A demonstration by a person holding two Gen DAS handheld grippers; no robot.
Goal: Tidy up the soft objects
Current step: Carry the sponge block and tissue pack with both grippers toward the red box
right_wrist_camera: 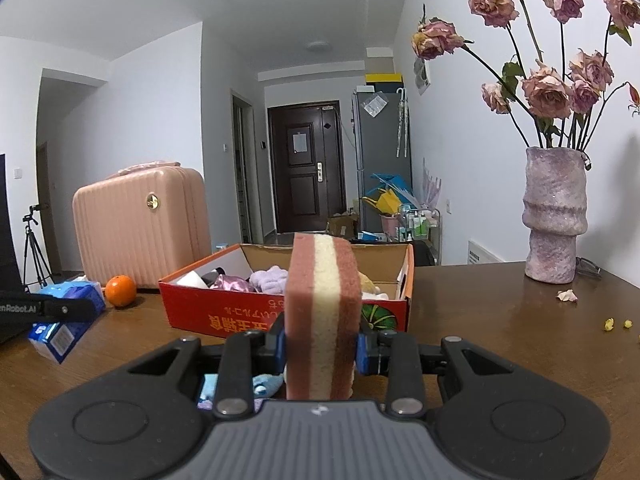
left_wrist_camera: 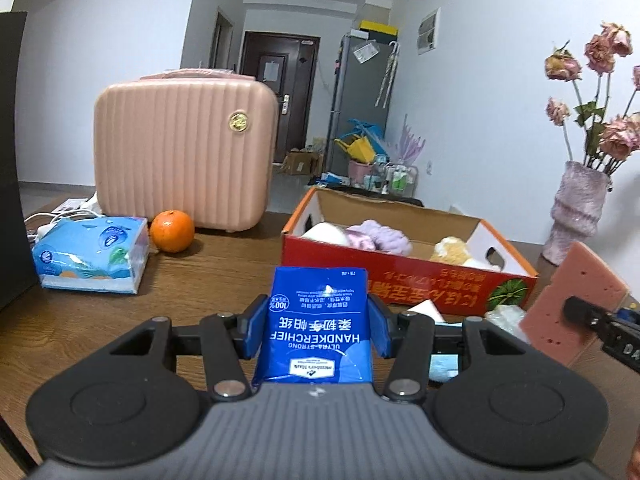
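Note:
My left gripper [left_wrist_camera: 317, 328] is shut on a blue handkerchief pack [left_wrist_camera: 316, 320], held above the wooden table in front of the red cardboard box [left_wrist_camera: 400, 284]. My right gripper [right_wrist_camera: 320, 346] is shut on a pink and cream sponge [right_wrist_camera: 322, 312], held upright before the same box [right_wrist_camera: 224, 312]. The sponge also shows at the right of the left wrist view [left_wrist_camera: 572, 312]. The box holds a purple fluffy cloth [left_wrist_camera: 384, 236], a white soft item [left_wrist_camera: 326, 234] and a yellow plush [left_wrist_camera: 452, 250]. Light blue soft items [right_wrist_camera: 260, 386] lie on the table under the right gripper.
A pink suitcase [left_wrist_camera: 184, 148] stands at the back left, with an orange [left_wrist_camera: 172, 230] and a blue tissue pack [left_wrist_camera: 92, 256] beside it. A pink vase with dried roses [right_wrist_camera: 556, 216] stands at the right. Petal scraps [right_wrist_camera: 568, 295] lie on the table [right_wrist_camera: 500, 320].

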